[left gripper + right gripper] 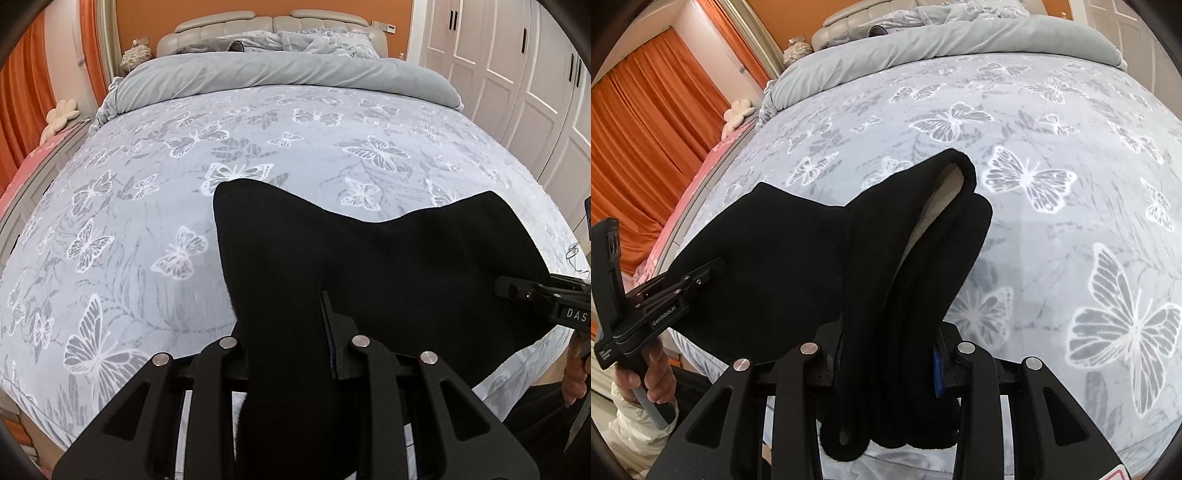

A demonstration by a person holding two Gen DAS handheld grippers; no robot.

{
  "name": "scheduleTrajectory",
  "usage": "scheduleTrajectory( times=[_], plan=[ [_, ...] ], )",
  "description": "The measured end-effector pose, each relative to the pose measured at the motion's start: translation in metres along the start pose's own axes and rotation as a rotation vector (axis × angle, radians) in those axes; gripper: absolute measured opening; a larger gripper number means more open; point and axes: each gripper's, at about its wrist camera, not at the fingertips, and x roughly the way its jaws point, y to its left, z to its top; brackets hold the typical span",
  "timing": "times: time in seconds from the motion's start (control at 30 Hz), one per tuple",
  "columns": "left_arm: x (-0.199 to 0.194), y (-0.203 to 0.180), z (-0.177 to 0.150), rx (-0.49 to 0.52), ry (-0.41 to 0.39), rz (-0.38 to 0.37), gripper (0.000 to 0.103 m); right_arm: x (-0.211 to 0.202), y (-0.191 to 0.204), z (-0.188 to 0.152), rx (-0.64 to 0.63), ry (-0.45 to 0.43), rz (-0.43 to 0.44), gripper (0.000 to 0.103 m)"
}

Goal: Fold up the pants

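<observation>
My left claw (288, 354) is clamped on one bunched end of the black pants (369, 258), the cloth pinched between its two fingers and rising toward the headboard side of the bed (147, 206). My right claw (886, 354) grips a thicker wad of the same pants (798, 251), several folded layers squeezed between its fingers.

Only the right wrist view shows the pale fleece lining (938, 206) inside an open fold of the pants, and a blue pad (937, 373) on the inner face of one right finger. It also shows my left hand (652, 376) wrapped round the left tool's handle, with a cream sleeve (628, 424) below it. The left wrist view instead shows the white wardrobe doors (517, 74) beside the bed, and only a sliver of my right hand (576, 369) at the frame edge, behind the right claw (506, 288) reaching in sideways.

The pants hang between my two claws, held above the butterfly bedspread (1071, 184) near the bed's foot; I cannot tell whether the lower cloth touches it. A grey duvet (280, 77) lies folded back toward the headboard (273, 22). Orange curtains (653, 110) hang off the bed's far side.
</observation>
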Motion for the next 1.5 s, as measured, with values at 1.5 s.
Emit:
scheduleTrajectory(
  times=[1.5],
  plan=[
    [-0.07,0.046,0.237,-0.027,-0.446,-0.011,0.022,-0.089,0.054,0.235,-0.132,-0.454,0.106,0.032]
  ],
)
